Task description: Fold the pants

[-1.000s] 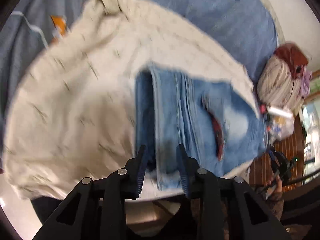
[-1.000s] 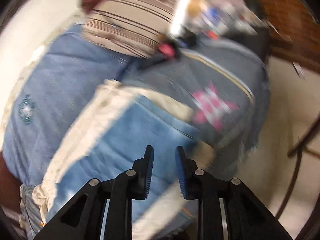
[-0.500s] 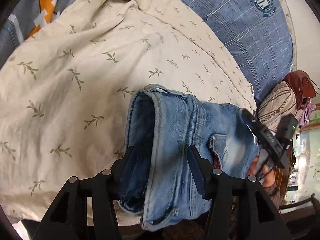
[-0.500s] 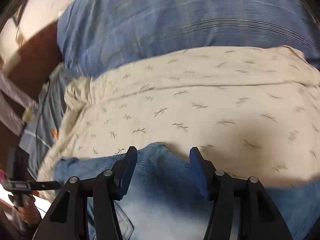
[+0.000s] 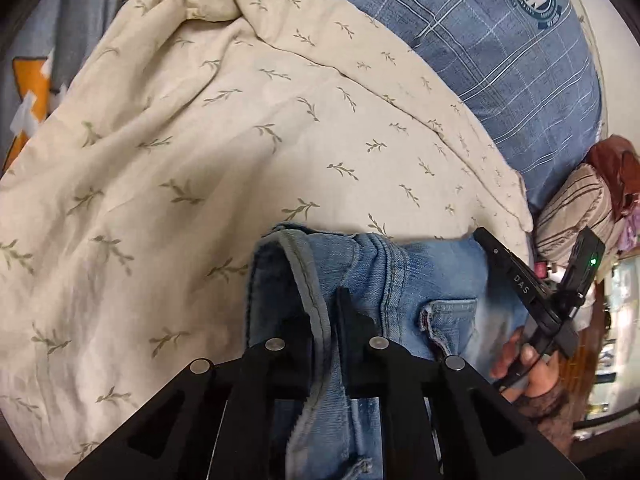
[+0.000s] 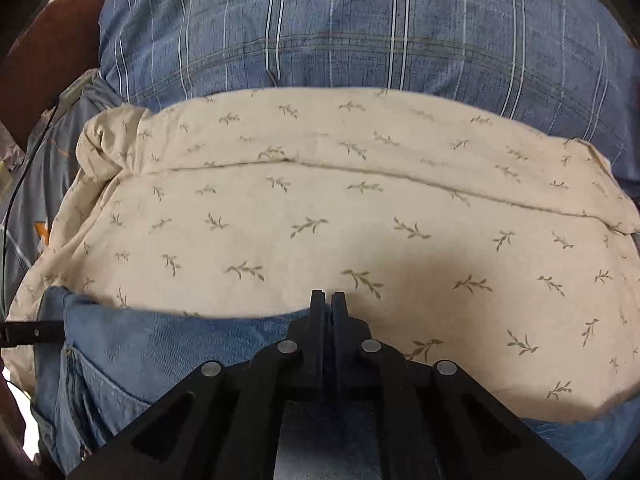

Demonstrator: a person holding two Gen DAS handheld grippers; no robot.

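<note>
Light-blue denim pants lie at the near edge of a cream leaf-print quilt. My left gripper is shut on the pants' hem edge, with denim pinched between the fingers. In the right wrist view the pants spread along the bottom left, over the quilt. My right gripper is shut on the pants' far edge, the fingers nearly touching. The right gripper body also shows in the left wrist view, held by a hand at the pants' right side.
A blue plaid pillow lies behind the quilt, also in the right wrist view. A striped bundle with a brown cloth sits at the right. A grey blanket with an orange patch lies at the left.
Both grippers were open around the denim half a second ago; both have closed on the pants' edges. The views have moved slightly closer to the cloth.
</note>
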